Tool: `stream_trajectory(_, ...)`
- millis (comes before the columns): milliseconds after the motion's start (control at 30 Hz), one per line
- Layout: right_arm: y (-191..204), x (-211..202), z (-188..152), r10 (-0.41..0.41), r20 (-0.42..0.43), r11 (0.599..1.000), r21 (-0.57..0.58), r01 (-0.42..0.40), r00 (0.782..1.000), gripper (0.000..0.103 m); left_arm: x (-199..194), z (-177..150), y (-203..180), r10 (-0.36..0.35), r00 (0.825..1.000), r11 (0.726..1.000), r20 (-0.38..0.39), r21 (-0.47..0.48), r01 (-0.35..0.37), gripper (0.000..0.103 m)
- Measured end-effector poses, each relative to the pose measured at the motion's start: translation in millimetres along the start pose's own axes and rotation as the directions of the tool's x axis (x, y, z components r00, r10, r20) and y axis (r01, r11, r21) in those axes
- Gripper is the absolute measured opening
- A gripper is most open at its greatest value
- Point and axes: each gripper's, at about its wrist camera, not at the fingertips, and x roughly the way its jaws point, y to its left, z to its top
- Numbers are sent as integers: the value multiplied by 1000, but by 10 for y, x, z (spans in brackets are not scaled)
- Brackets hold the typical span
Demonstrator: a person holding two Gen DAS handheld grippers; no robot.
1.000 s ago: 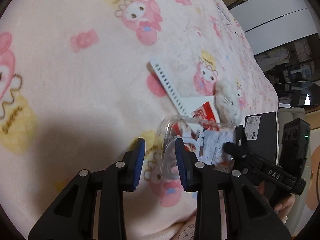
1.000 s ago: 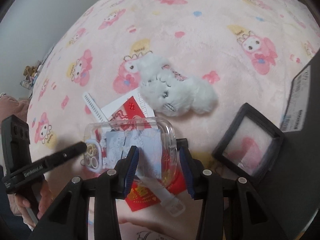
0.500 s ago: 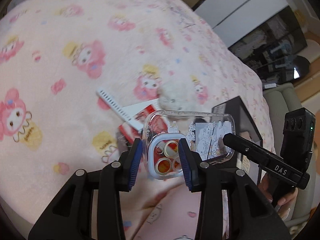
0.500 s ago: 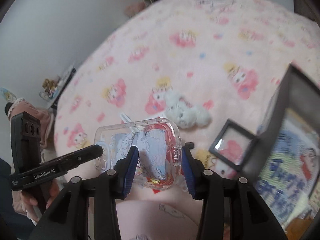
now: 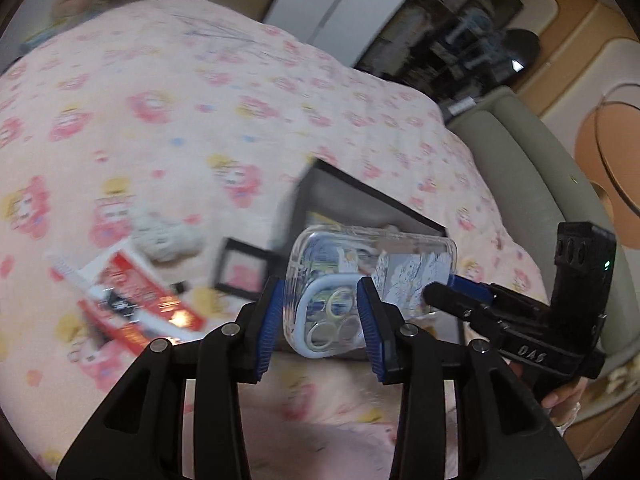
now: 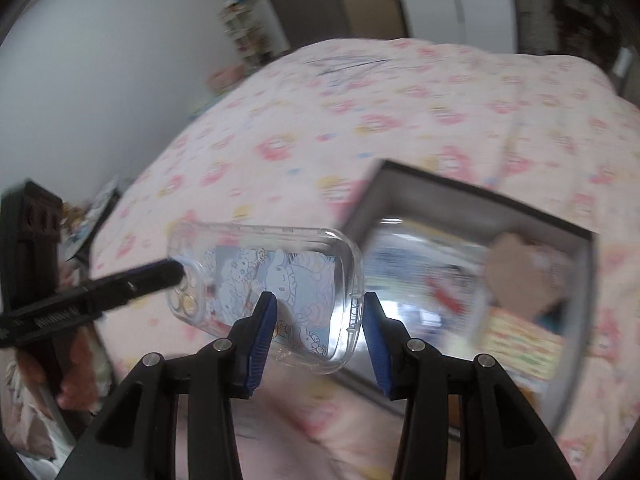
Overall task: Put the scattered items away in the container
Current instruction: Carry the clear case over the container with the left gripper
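1. Lifted off the bed (image 5: 120, 120) since the earlier frames, the clear phone case (image 5: 372, 280) now hangs in the air above the near edge of the black box (image 6: 472, 200).
2. Left gripper (image 5: 320, 320) has its blue fingers (image 5: 270, 316) around the camera end of the case; its jaws have just been opening, and whether they press the case cannot be told.
3. Right gripper (image 6: 316, 332) has its fingers (image 6: 262, 328) clamped on the opposite end of the case.
4. A fluffy white toy (image 5: 168, 236), a red packet (image 5: 136, 292) and a small black frame (image 5: 244, 264) lie on the bed left of the box.
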Motion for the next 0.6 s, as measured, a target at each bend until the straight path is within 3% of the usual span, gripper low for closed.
stream_trajectory(133, -564, -78, -118, -75, 1, 995, 62, 75, 997, 40, 631, 110, -364, -7, 995, 999, -100, 43, 11, 41)
stream_trajectory(233, -910, 5, -219, -113, -12, 988, 100, 114, 993, 40, 1168, 136, -599, 52, 984, 993, -169, 114, -33, 41)
stream_trajectory(367, -1325, 106, -328, -72, -17, 974, 213, 74, 997, 40, 1611, 126, -641, 59, 974, 991, -219, 126, -32, 42)
stream_trajectory(467, -1434, 194, -367, -73, -32, 969, 235, 78, 997, 40, 1774, 6, -549, 45, 963, 993, -267, 120, -13, 42)
stream_trajectory(600, -1364, 344, -427, -70, -66, 968, 235, 84, 995, 40, 1906, -161, -417, 89, 944, 992, -319, 111, -56, 42)
